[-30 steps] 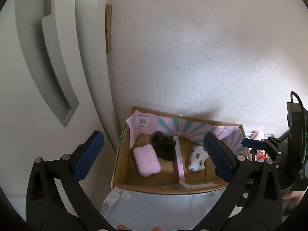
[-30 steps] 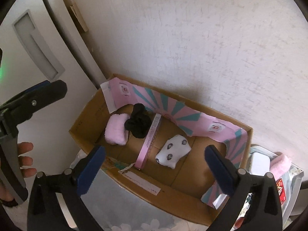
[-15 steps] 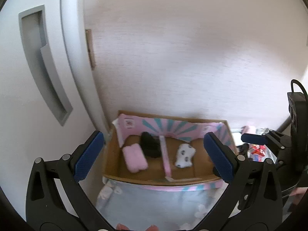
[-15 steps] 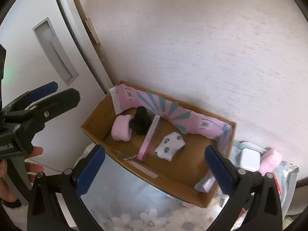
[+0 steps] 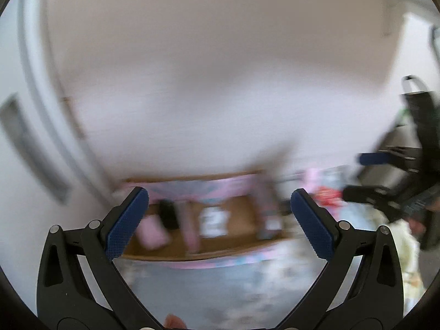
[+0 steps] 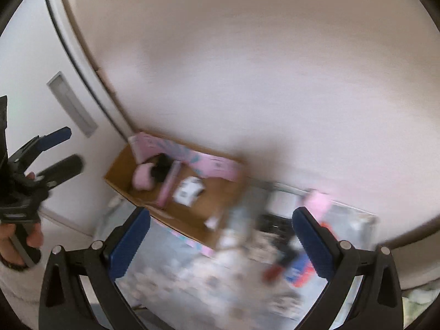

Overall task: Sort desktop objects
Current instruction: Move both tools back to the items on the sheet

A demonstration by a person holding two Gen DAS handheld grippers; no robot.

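Note:
Both views are motion-blurred. A cardboard box (image 5: 242,209) (image 6: 211,200) with a pink lining stands against the wall. It holds a pink sock roll (image 5: 151,232) (image 6: 141,177), a black sock roll (image 5: 168,214) (image 6: 162,166), a pink divider strip (image 5: 189,228) (image 6: 167,187) and a white patterned roll (image 5: 213,220) (image 6: 189,188). My left gripper (image 5: 218,221) is open and empty, held back from the box. My right gripper (image 6: 220,243) is open and empty, above the table in front of the box.
A floral tablecloth (image 5: 209,286) (image 6: 198,272) covers the table. Blurred clutter lies right of the box: a pink item (image 6: 319,202), a white block (image 6: 283,200), red and blue packets (image 6: 299,272). A white door with a recessed handle (image 6: 71,104) is at the left.
Both grippers have pulled back and up from the box, which now looks smaller and lower in view. More table and clutter show on the right. Both stay open.

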